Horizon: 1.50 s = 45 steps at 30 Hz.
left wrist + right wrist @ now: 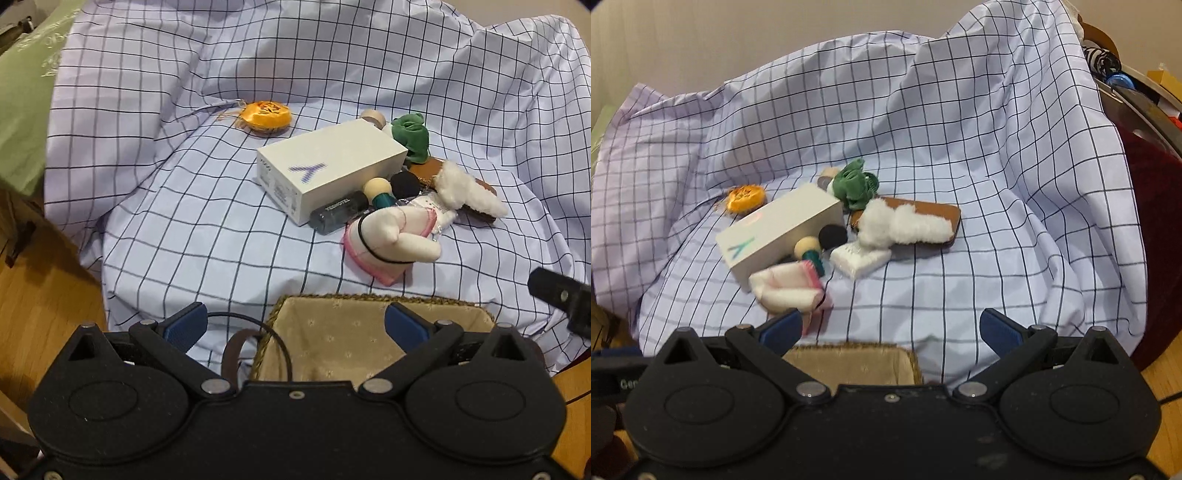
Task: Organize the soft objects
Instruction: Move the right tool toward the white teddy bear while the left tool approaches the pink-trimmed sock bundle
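Checked cloth (207, 229), pale lilac with dark grid lines, covers the whole work surface and bunches up at the back; wood floor (44, 280) shows at lower left.

Left wrist view: left gripper (295, 325) spread wide, nothing between its blue pads, hovering over one woven basket (369, 296) with beige lining at the cloth's near edge. One white box (328, 166) with a purple mark sits mid-cloth. Against its near side: one clear bottle (338, 214), one cream-headed wooden peg (378, 190), one black foam ball (405, 183). One pink-and-white plush (388, 236) with a black elastic loop lies nearest the basket. One green plush (412, 134) is behind the box, one orange pincushion (266, 115) apart to the left, one white fluffy piece (469, 188) on a brown board (424, 170). A black part at right edge (probably the other tool).

Right wrist view: right gripper (890, 326) also released, empty, above the basket's far rim. It shows a white ridged block (860, 258) more plainly, plus cluttered shelving (1126, 85) at right. The bottle is hidden here; the plush is motion-blurred.
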### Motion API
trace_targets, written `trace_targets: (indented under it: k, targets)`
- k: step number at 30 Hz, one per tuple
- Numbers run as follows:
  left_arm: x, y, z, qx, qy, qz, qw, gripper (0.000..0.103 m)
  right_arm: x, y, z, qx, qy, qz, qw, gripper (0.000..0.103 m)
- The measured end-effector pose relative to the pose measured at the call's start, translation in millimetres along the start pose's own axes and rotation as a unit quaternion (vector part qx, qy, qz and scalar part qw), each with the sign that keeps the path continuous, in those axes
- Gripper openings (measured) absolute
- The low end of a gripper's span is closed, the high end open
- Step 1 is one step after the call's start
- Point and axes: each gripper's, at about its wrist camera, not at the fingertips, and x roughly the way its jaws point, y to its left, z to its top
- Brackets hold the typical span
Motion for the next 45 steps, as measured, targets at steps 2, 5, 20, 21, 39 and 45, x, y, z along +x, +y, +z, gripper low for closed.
trace_targets:
  k: [2,5,20,21,39,45]
  targets:
    - [6,-3,5,0.007,0.002,-0.004,1.0000,0.099,10,-2,6,0.005,0.002,-0.003,1.000,0.103]
    - [15,-9,10,0.021,0.004,-0.012,0.9997,0.099,24,-4,15,0.008,0.009,-0.009,1.000,0.103]
    - [69,-47,28,0.103,0.042,-0.030,0.9933,0.099,77,-10,29,0.007,0.046,-0.032,0.998,0.103]
    - [71,-48,30,0.103,0.042,-0.032,0.9933,0.099,81,-10,31,0.007,0.047,-0.034,0.998,0.103]
    - [93,-59,44,0.081,0.031,-0.063,0.9942,0.100,136,-11,73,-0.001,0.026,-0.038,0.999,0.103]
    - [104,-57,49,0.071,0.033,-0.056,0.9954,0.100,150,-9,77,-0.046,0.022,-0.043,0.998,0.103]
